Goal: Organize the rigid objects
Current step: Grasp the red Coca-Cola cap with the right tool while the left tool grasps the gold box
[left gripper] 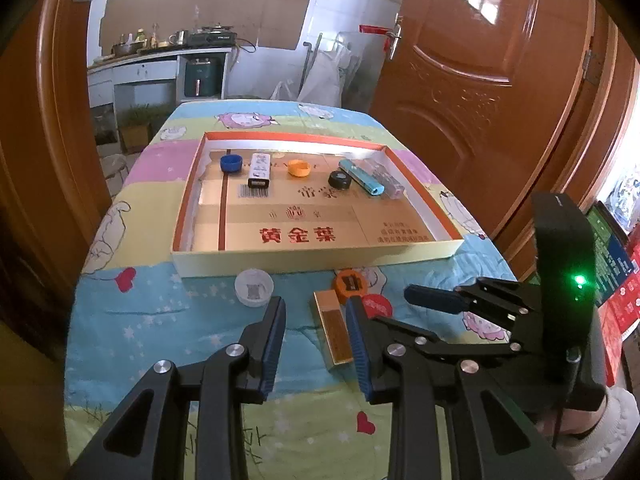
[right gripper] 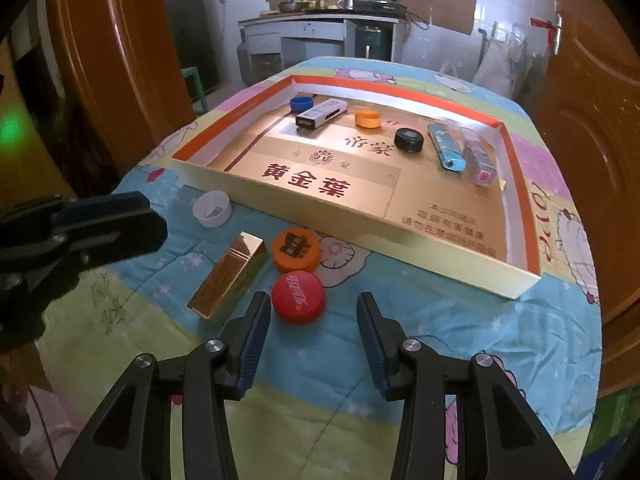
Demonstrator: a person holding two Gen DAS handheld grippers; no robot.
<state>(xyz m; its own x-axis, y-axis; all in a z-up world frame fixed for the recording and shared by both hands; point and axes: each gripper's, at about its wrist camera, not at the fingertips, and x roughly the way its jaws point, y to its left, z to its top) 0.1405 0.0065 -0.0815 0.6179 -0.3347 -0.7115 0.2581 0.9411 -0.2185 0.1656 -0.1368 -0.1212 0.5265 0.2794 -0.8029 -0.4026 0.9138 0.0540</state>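
- Two grippers hover over a tabletop (right gripper: 460,340) covered in a cartoon-print cloth; both have their fingers spread wide and hold nothing.
- Left gripper (left gripper: 316,344): the gold rectangular box (left gripper: 334,328) lies on the cloth just inside its right finger, partly hidden by that finger. The white cap (left gripper: 254,287) sits open side up just beyond the tip of its left finger.
- Beyond the tip of the left gripper's right finger sits the orange cap (left gripper: 351,286), and the red cap (left gripper: 376,306) peeks out just to that finger's right.
- Right gripper (right gripper: 314,344): the red cap (right gripper: 298,297) rests just past the tip of its left finger, inside the gap. The orange cap (right gripper: 296,249) touches or nearly touches it on the far side.
- The gold rectangular box (right gripper: 230,280) lies outside the right gripper's left finger, close by.
- Well ahead of both sets of fingers stands a shallow cardboard tray (right gripper: 360,236) with an orange-edged rim.
- Inside the tray, along the far side: a blue cap (right gripper: 302,103), a white-and-black lighter (right gripper: 320,114), a small orange cap (right gripper: 368,118), a black cap (right gripper: 409,140), a light-blue lighter (right gripper: 445,146) and a clear lighter (right gripper: 478,156), the last two side by side.
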